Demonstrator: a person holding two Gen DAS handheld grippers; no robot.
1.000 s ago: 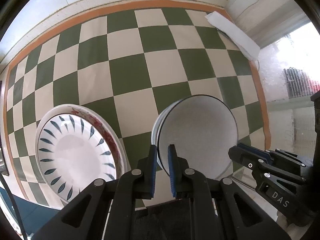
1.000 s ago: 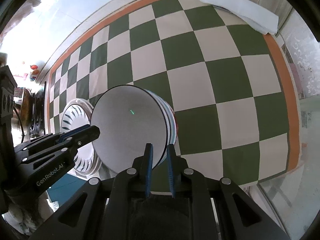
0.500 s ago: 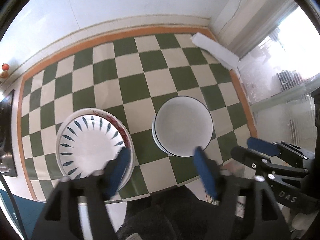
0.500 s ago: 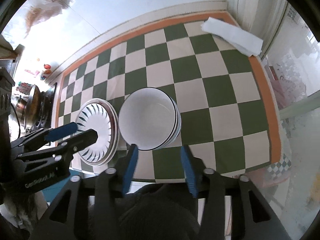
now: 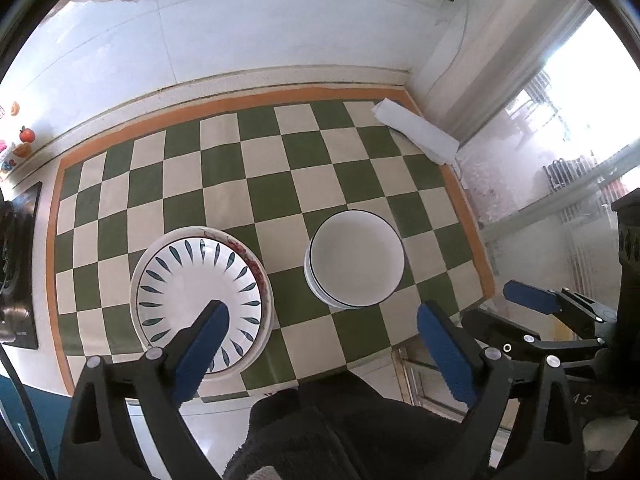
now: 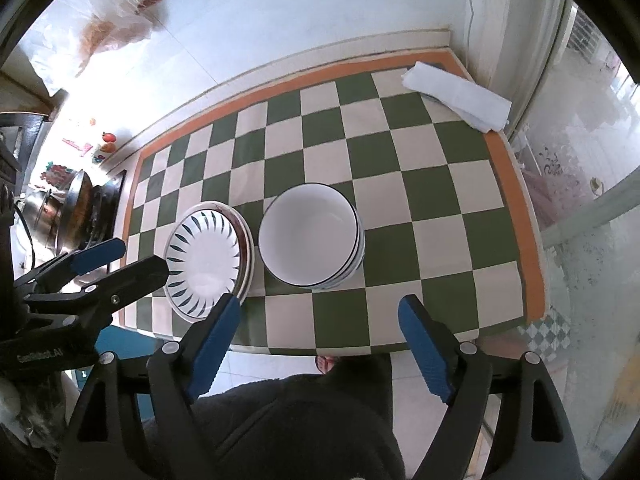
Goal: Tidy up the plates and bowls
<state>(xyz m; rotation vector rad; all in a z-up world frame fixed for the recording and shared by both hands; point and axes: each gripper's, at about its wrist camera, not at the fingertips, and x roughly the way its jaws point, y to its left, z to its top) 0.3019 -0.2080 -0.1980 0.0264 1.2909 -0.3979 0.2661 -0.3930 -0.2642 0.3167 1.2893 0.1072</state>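
1. Left wrist view: the left tool hangs above the near edge of the surface, its blue-padded fingers spread wide with nothing between them; the surface wears a green-and-cream checked cloth with an orange border; a stack of plates, the top one white with dark leaf marks round its rim and a red-patterned rim showing under it, sits on the near left part of the cloth; a stack of white bowls with thin dark rims stands just to the right of the plates, apart from them with checked cloth showing between; a folded white cloth lies at the far right corner; the right tool shows at the right edge, off the surface, its jaws apart and holding nothing; a dark stove sits at the left edge.

2. Right wrist view: the right tool hovers over the near edge of the surface, fingers wide apart and holding nothing; the stack of white bowls stands near the middle of the cloth; the stack of plates lies just left of it, close beside, though whether the rims touch I cannot tell; the left tool reaches in from the left, its jaws parted, one tip overlapping the plate's left rim in this view; the folded white cloth rests at the far right corner; a pan sits on the stove at far left.
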